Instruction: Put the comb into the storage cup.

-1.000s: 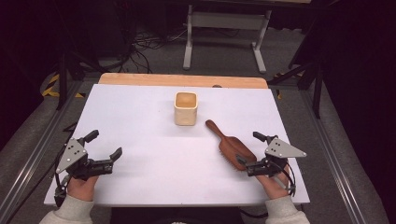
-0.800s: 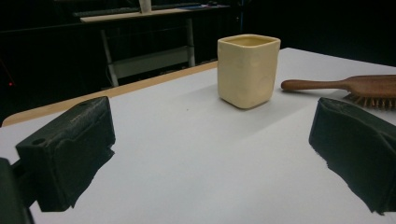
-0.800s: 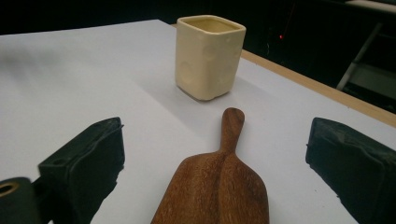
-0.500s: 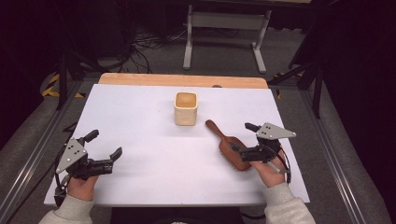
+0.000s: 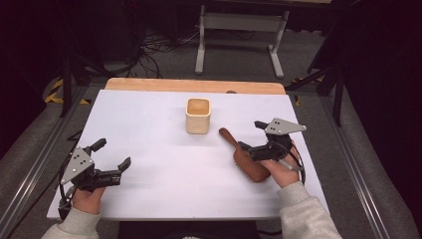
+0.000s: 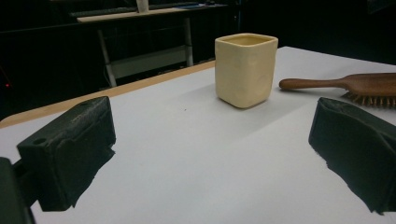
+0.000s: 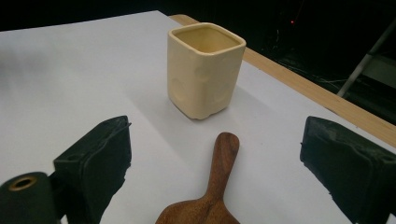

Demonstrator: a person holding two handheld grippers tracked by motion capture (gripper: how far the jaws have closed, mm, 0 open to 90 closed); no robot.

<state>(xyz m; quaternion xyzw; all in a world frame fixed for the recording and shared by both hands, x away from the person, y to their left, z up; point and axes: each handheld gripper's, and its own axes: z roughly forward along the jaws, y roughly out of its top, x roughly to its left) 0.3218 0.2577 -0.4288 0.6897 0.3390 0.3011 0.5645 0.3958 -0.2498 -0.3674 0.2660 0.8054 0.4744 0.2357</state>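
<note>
Cup [image 5: 198, 115]: a cream, square-sided cup that stands upright on the white table [image 5: 159, 149], toward the far middle of it; its mouth is open, and what the inside holds cannot be made out.
Brush [image 5: 246, 157]: a brown wooden hairbrush that lies flat on the table just to the right of the cup and nearer the person; its handle tip points up toward the cup and stops a little short of it, not touching; in the left gripper view the bristles [image 6: 371, 99] face down onto the tabletop.
Right gripper [image 5: 247, 150]: it hangs over the head of the brush, on the cup's right and nearer the person; the jaws have just been closing a little and now stand wide apart, one on each side of the brush, with its handle [image 7: 223, 156] running up between them toward the cup; the pads press on nothing.
Left gripper [image 5: 113, 159]: it sits low over the table, well to the left of the cup and nearer the person, far from the brush; the jaws stand wide with bare table between them, and from its own view the cup shows ahead and the brush off to the right.
Table edge [image 5: 194, 85]: a strip of bare wood runs along the far side, just behind the cup.
Hands: a hand in a grey sleeve [image 5: 303, 211] carries the right gripper; another hand [image 5: 87, 199] carries the left.
</note>
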